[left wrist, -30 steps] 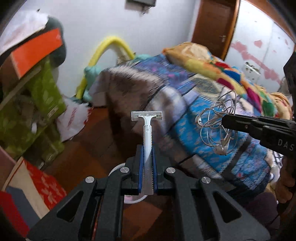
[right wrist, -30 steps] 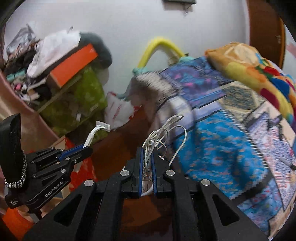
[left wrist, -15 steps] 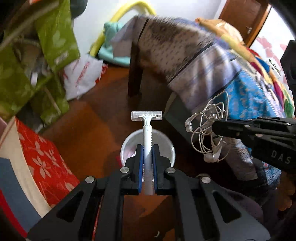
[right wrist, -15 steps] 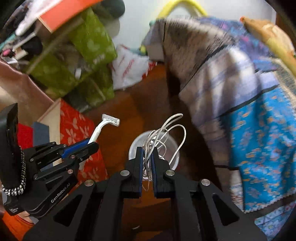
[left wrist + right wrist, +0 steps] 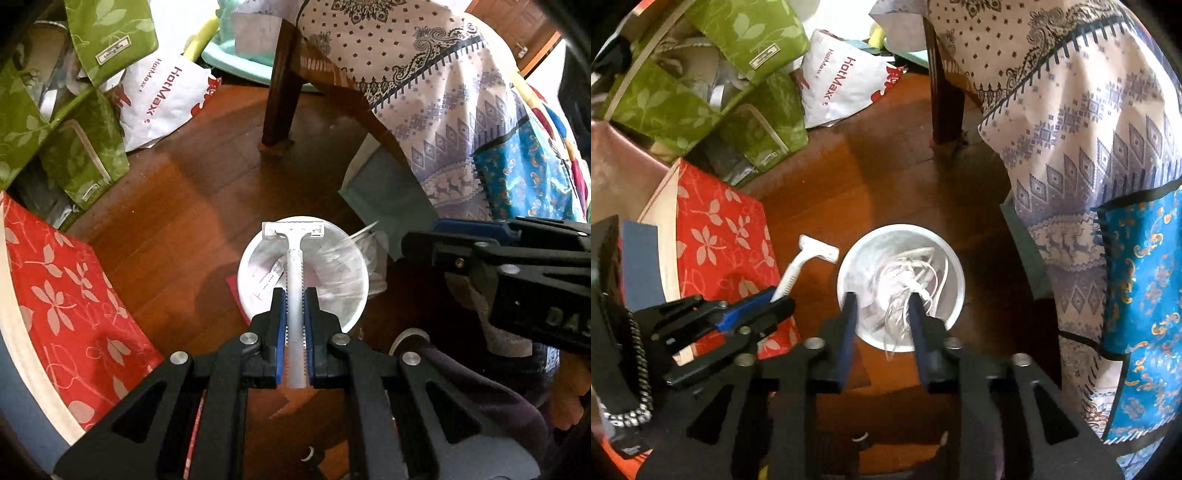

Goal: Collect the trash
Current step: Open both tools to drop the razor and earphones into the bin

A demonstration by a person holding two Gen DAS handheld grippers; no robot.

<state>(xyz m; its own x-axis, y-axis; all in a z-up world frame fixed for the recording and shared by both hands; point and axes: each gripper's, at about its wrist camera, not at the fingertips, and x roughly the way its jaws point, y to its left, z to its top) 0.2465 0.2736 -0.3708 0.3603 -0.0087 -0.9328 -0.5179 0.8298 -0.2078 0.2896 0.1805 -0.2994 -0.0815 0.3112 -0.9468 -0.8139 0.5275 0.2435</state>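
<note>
A white round bin [image 5: 251, 295] stands on the wooden floor; it also shows in the right wrist view [image 5: 955, 266]. My left gripper [image 5: 294, 306] is shut on a white disposable razor [image 5: 293, 254] and holds it above the bin. The razor also shows in the right wrist view [image 5: 809, 258], left of the bin. My right gripper [image 5: 882, 306] is open right above the bin. A tangle of white earphone cable [image 5: 908, 280] sits in the bin between the open fingers. In the left wrist view the right gripper [image 5: 413, 243] is at the bin's right.
A red floral box [image 5: 720, 236] stands left of the bin. Green bags [image 5: 701, 92] and a white HotMax bag [image 5: 842, 81] lie behind. A bed leg [image 5: 945, 107] and hanging patterned sheets [image 5: 1089, 129] are to the right.
Both grippers tilted down toward the floor and came over the bin. My right gripper opened and the earphone cable dropped into the bin. The left still holds the razor.
</note>
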